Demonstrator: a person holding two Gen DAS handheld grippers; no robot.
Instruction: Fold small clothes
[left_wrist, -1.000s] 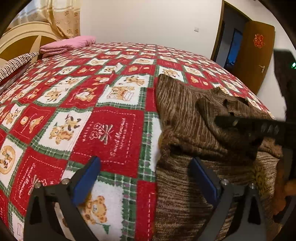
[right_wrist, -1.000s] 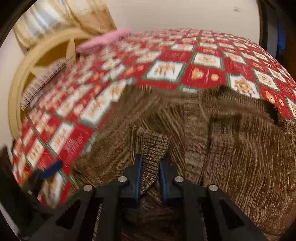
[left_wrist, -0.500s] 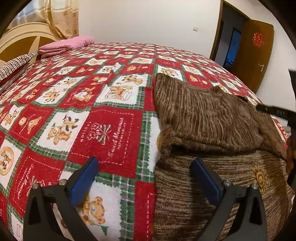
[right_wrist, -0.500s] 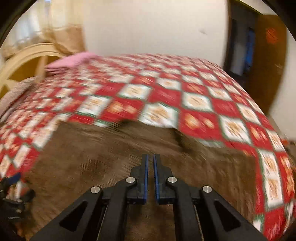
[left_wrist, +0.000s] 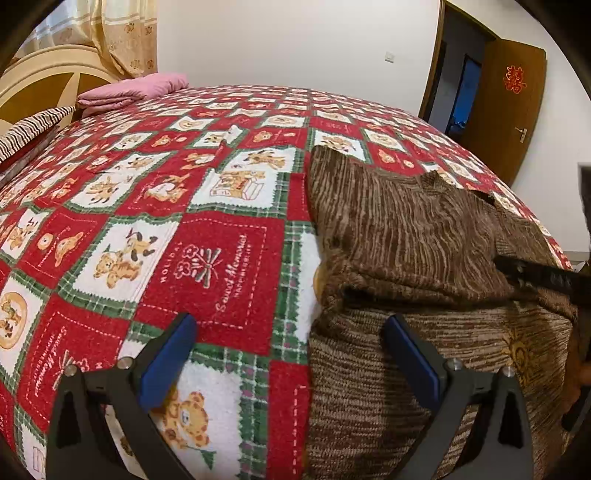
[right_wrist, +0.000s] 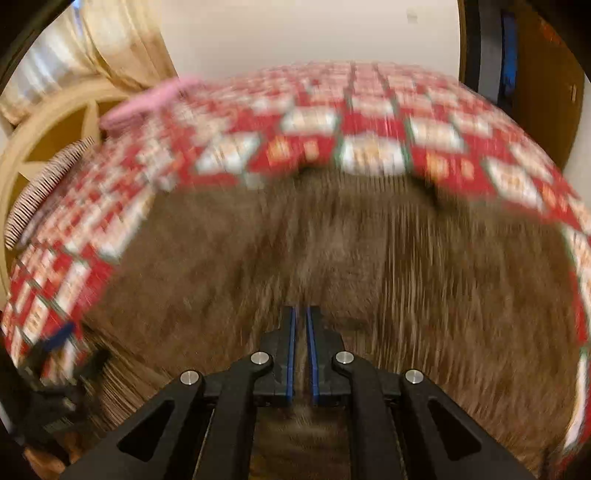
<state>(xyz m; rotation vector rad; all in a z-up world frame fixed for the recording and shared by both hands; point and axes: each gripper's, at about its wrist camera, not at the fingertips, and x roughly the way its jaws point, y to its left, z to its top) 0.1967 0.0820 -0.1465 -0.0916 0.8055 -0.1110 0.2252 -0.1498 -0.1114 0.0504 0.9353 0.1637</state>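
I find the sweater (left_wrist: 406, 236) lying on the bed (left_wrist: 207, 258), toward its right near edge, with one layer already turned over the body so a thick fold line runs across it.

My left gripper (left_wrist: 288, 354) stands wide open with nothing between its pads, straddling the sweater's left edge where it meets the bed. My right gripper (right_wrist: 301, 332) has its pads drawn nearly together over the middle of the sweater; I see no cloth caught between them, though that view is blurred.

Assessment: a chunky brown knit, soft and limp, light but bulky. I judge it will sag and stretch if lifted by one point, and it should not slip in the pads. Best hold is at the corners or the ribbed hem, taking both layers together.
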